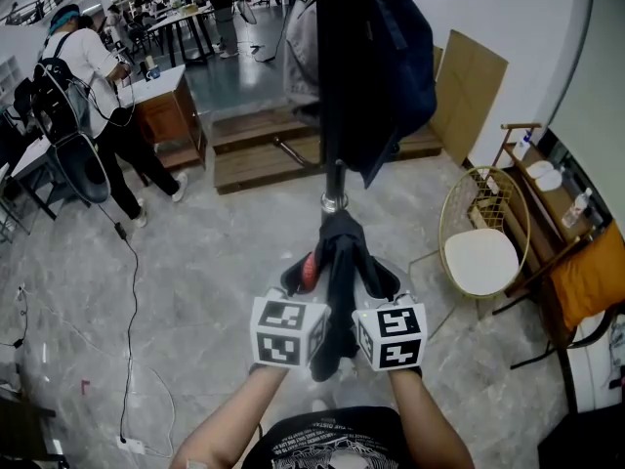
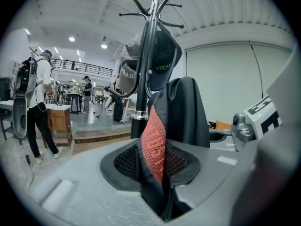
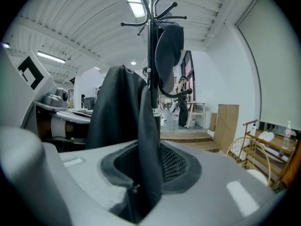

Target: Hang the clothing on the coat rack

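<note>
A black garment (image 1: 340, 262) with a red patterned strip (image 2: 154, 140) is stretched between both grippers, just in front of the black coat rack pole (image 1: 334, 86). My left gripper (image 1: 309, 274) is shut on the garment's red-lined edge (image 2: 162, 182). My right gripper (image 1: 376, 279) is shut on the black fabric (image 3: 146, 173) beside it. The rack's hooks (image 3: 153, 15) rise above, and a dark blue garment (image 1: 395, 66) and a greyish one (image 1: 301, 52) hang from them. The two grippers sit side by side, close together.
A gold wire chair (image 1: 480, 237) with a white seat stands to the right, beside a wooden shelf (image 1: 547, 193). Low wooden platforms (image 1: 264, 149) lie behind the rack. A person (image 1: 93, 106) stands at far left by a wooden cabinet (image 1: 171, 106); a cable (image 1: 129, 301) trails on the floor.
</note>
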`<state>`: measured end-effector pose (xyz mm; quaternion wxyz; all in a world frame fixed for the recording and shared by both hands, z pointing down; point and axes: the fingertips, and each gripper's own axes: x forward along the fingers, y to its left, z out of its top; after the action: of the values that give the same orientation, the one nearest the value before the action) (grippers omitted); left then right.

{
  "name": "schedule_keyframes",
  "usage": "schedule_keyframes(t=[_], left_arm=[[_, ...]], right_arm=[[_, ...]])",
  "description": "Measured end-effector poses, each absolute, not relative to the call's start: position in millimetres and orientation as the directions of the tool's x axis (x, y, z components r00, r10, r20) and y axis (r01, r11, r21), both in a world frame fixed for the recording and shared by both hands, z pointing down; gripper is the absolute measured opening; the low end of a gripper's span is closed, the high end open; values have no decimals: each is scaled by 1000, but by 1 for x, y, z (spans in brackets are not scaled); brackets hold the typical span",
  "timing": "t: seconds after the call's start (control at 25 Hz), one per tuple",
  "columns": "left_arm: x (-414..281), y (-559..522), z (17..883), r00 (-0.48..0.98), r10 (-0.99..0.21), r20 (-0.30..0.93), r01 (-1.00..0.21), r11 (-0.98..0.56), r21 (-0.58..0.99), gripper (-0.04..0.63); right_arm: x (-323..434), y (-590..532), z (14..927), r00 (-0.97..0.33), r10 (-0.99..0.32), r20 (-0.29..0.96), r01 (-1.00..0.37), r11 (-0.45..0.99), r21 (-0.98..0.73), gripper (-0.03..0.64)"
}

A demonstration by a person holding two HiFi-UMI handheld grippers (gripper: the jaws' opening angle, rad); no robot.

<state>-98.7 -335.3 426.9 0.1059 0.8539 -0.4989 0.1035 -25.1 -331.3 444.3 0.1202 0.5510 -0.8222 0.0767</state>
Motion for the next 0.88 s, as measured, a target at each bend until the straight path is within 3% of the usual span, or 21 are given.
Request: schedule_keyframes(t=[0.88], left_arm=[[-101, -312, 424, 472, -838, 273, -879, -472, 71, 83]], right_arm=[[-20, -306, 432, -363, -893, 267, -925, 379, 9, 97]])
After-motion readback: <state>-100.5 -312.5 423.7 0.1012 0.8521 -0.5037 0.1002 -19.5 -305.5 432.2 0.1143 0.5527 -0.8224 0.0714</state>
